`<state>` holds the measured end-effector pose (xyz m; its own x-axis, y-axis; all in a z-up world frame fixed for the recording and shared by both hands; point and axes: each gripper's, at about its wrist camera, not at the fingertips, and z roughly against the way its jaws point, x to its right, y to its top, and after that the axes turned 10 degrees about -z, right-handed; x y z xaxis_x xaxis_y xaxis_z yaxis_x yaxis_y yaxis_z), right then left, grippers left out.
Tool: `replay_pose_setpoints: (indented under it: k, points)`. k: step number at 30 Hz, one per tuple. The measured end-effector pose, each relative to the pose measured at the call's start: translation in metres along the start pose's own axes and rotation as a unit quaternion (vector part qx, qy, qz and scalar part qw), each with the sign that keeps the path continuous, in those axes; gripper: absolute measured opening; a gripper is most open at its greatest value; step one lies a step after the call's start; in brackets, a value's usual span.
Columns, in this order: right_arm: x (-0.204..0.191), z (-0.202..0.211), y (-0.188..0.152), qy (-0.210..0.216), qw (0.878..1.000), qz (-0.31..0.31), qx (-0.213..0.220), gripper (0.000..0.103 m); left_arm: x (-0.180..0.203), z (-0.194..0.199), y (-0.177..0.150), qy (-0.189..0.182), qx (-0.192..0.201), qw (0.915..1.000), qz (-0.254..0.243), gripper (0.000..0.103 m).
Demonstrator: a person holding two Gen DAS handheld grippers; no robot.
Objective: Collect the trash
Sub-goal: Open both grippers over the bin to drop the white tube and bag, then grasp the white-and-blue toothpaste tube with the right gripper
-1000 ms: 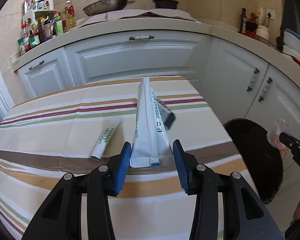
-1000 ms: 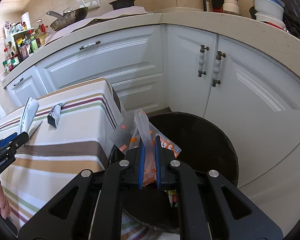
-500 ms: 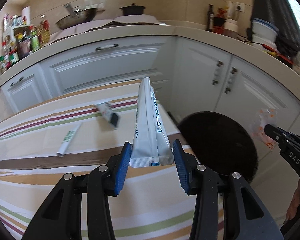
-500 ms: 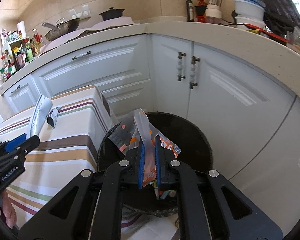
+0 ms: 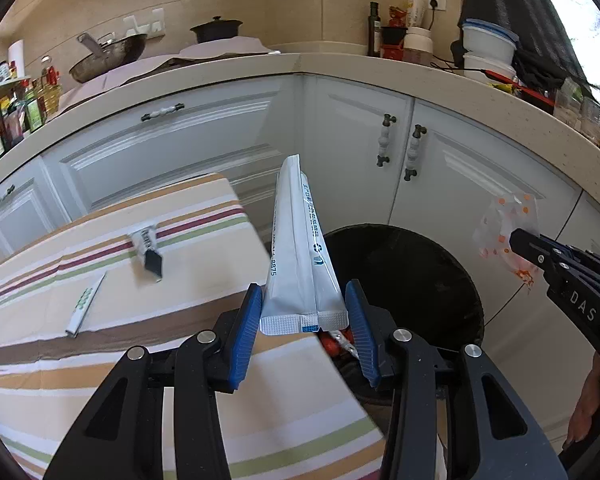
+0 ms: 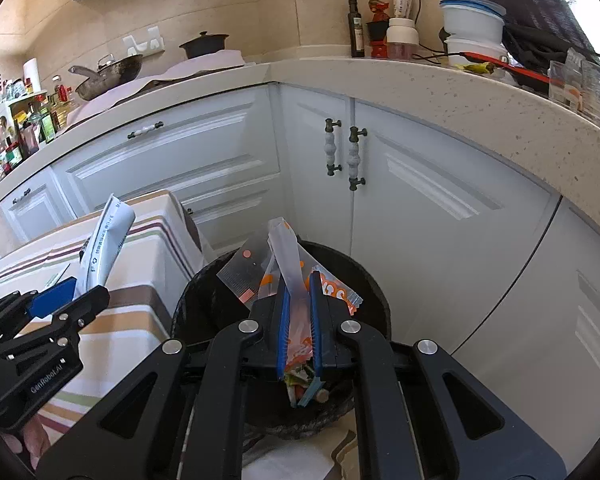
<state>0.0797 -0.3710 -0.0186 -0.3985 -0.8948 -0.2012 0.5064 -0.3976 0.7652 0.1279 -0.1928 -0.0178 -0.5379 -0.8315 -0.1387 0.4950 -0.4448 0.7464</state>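
Gripping: left claw white packet, right claw half-hidden wrapper.

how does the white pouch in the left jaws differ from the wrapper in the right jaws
The white pouch is long, opaque and stiff; the wrapper is clear, orange-printed and crumpled. The pouch sits at the table edge; the wrapper hangs over the black bin. Both are clamped.

White pouch, orange-dotted clear wrapper, black bin, seemingly striped tablecloth.
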Motion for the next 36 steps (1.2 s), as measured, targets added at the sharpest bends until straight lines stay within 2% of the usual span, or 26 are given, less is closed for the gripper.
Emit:
replay_pose_setpoints:
  k: [8, 9, 10, 12, 15, 19, 29, 36]
  points:
    - [0.006, -0.028, 0.006, -0.004, 1.000, -0.006, -0.008, 0.011, 0.015, -0.027, 0.010, -0.008, -0.008, 0.9999, -0.009, 0.044]
    - [0.006, -0.032, 0.005, -0.005, 1.000, -0.007, -0.008, 0.012, 0.017, -0.031, 0.011, -0.009, -0.011, 0.9998, -0.011, 0.044]
    - [0.008, -0.038, 0.005, -0.008, 1.000, -0.008, -0.010, 0.019, 0.019, -0.035, 0.012, -0.011, -0.012, 0.9998, -0.012, 0.044]
    - [0.009, -0.045, 0.006, -0.013, 1.000, -0.009, -0.014, 0.021, 0.022, -0.043, 0.013, -0.011, -0.018, 0.9997, -0.016, 0.045]
    - [0.012, -0.049, 0.007, -0.017, 1.000, -0.014, -0.015, 0.022, 0.024, -0.049, 0.014, -0.010, -0.023, 0.9995, -0.018, 0.052]
    - [0.013, -0.047, 0.008, -0.019, 1.000, -0.013, -0.012, 0.023, 0.020, -0.047, 0.014, -0.009, -0.020, 0.9997, -0.011, 0.056]
    - [-0.005, -0.037, 0.009, -0.002, 1.000, -0.005, -0.008, 0.024, -0.008, -0.025, 0.006, 0.014, -0.010, 0.9998, 0.014, 0.062]
    - [-0.048, -0.036, 0.009, 0.036, 0.999, 0.021, -0.014, 0.025, -0.054, -0.006, -0.014, 0.061, -0.016, 0.9967, 0.051, 0.066]
